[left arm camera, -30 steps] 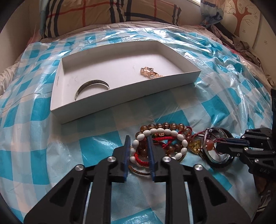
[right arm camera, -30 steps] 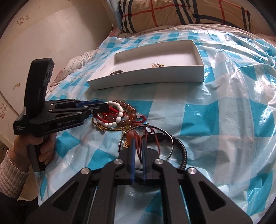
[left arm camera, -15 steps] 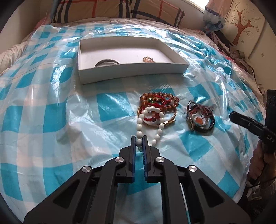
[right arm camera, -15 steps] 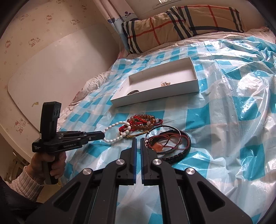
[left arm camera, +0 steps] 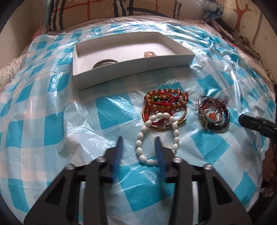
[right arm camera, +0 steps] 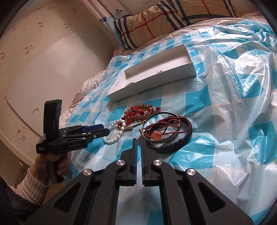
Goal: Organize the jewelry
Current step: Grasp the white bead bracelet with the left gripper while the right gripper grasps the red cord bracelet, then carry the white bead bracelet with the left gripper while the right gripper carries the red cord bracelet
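A white bead bracelet (left arm camera: 156,136) lies stretched on the blue checked plastic sheet, one end on the pile of amber and red bracelets (left arm camera: 165,103). My left gripper (left arm camera: 138,140) is open, its near end of the bracelet between the fingers. It also shows in the right wrist view (right arm camera: 103,130). A dark bangle bundle with an orange stone (left arm camera: 213,116) lies to the right. My right gripper (right arm camera: 139,142) is shut and empty, just short of that bundle (right arm camera: 168,136). The white box (left arm camera: 131,58) holds a silver bangle (left arm camera: 106,62) and a small bead piece (left arm camera: 149,54).
A plaid pillow (left arm camera: 112,8) lies behind the box. The wrinkled plastic sheet (right arm camera: 233,86) covers the bed. A white board (right arm camera: 52,69) leans on the wall at the left. Dark clothes (left arm camera: 242,39) sit at the far right.
My left gripper pulled the white bead bracelet out of the pile toward me, then opened and let it go. My right gripper drew back from the bangle bundle and stays shut.
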Demonstrator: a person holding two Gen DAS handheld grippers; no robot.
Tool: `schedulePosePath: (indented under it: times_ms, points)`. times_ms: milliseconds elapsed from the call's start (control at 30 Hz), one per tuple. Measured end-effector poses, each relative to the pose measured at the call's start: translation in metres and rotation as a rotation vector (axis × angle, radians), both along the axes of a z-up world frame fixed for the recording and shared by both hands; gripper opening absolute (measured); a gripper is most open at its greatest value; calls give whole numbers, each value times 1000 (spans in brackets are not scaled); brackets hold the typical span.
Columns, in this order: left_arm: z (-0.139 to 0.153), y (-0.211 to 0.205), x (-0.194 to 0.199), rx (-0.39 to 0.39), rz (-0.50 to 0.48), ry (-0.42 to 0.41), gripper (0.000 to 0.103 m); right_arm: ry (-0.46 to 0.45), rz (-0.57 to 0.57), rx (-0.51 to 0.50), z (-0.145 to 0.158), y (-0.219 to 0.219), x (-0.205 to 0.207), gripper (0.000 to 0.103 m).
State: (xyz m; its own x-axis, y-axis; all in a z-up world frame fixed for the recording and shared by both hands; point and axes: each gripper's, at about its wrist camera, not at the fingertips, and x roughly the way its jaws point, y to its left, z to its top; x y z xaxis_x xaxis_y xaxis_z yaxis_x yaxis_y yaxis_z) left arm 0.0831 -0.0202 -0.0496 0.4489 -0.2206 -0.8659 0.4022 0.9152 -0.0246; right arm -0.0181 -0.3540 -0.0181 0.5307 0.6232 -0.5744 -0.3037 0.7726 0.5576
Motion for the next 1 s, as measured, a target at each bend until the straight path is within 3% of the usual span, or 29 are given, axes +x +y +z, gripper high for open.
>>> schedulePosePath:
  times_ms: [67,333,433,500,533,567,767,800,833,900,933,1000]
  points:
    - [-1,-6,-4,28,-14,-17,7,-12,1,6,4,2,-1,5]
    - [32,3,-25,-169,8,-23,7,-73,-4,-15,23,1,-7,4]
    - [41,5,-27,-214,10,-30,7,-74,14,-147,23,9,0,5]
    - [45,4,-28,-223,3,-36,7,-81,-11,-235,20,9,6,20]
    - [45,3,-28,-222,2,-38,7,-94,-29,-256,19,7,9,49]
    - [45,2,-28,-222,2,-38,7,-107,-45,-268,19,4,13,55]
    - [42,0,-27,-235,2,-23,7,-84,-51,-324,4,-2,42,55]
    - [41,1,-26,-238,2,-22,7,-73,-34,-330,0,0,46,54]
    - [40,1,-26,-241,3,-19,7,-57,-12,-333,-4,2,48,45]
    - [41,2,-24,-253,5,-16,7,-36,26,-345,-9,7,50,25]
    - [41,3,-24,-261,7,-14,7,-36,35,-345,-9,8,49,6]
    - [44,5,-23,-282,13,-13,7,-50,40,-306,-5,7,42,3]
